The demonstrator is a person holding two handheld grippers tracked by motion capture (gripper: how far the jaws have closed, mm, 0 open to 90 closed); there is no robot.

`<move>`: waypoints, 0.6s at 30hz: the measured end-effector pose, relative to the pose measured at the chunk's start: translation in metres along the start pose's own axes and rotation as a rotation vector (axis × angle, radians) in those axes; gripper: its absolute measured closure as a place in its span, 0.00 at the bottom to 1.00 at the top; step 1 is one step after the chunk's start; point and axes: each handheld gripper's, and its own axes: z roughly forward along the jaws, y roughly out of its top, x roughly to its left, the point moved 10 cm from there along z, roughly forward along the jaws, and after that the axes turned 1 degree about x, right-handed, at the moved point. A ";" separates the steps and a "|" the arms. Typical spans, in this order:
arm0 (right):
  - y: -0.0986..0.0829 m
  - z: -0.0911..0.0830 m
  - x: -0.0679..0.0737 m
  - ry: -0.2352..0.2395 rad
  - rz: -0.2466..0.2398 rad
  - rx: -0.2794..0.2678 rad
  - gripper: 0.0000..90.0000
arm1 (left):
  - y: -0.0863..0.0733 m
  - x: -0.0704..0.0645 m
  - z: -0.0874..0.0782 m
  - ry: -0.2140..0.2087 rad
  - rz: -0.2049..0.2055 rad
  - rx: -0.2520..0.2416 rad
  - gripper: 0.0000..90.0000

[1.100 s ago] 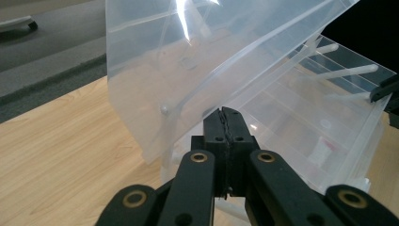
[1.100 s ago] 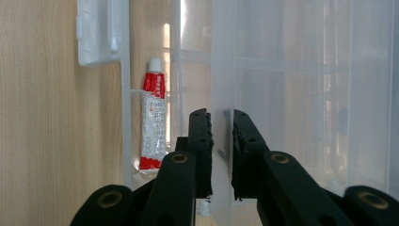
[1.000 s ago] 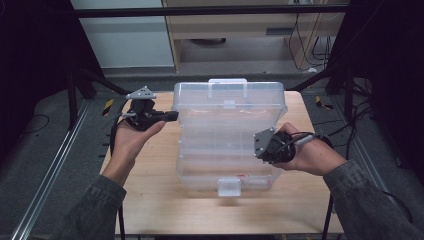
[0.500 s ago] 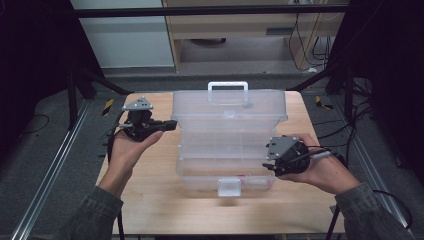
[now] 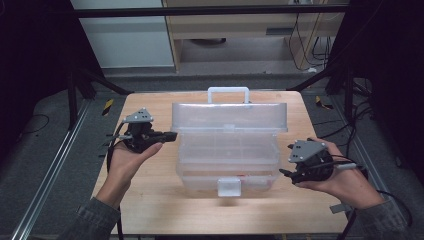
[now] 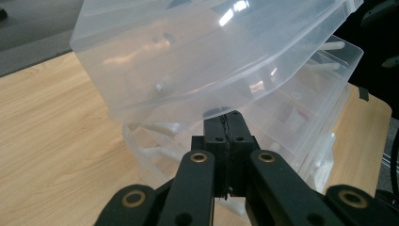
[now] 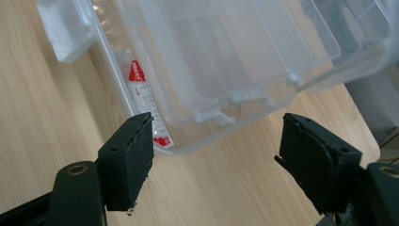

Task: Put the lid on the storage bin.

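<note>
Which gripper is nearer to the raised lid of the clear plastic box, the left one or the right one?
Left. The left gripper has its shut jaws right at the edge of the lid. The right gripper is open, lower beside the box base, apart from the lid.

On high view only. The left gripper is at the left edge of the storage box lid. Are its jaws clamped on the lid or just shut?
Observer: Just shut. In the left gripper view the left gripper has its jaws pressed together, with the tips up against the lower rim of the raised lid. I see no plastic between them.
Operator: Right gripper state?
Observer: The right gripper is wide open and holds nothing. It points at the near side of the box base.
Operator: There's something red in the front of the base. What is it?
Observer: A red-and-white packet, lying inside along the base's wall near the latch end.
</note>
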 end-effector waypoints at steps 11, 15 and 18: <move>-0.033 -0.001 -0.006 -0.016 0.056 0.037 0.29 | -0.022 -0.009 0.002 -0.011 0.003 0.013 1.00; -0.039 0.003 -0.006 -0.019 0.072 0.048 0.28 | -0.027 -0.011 0.003 -0.003 0.021 0.024 1.00; -0.039 0.005 -0.008 -0.025 0.074 0.053 0.28 | -0.030 -0.012 0.004 -0.004 0.020 0.024 1.00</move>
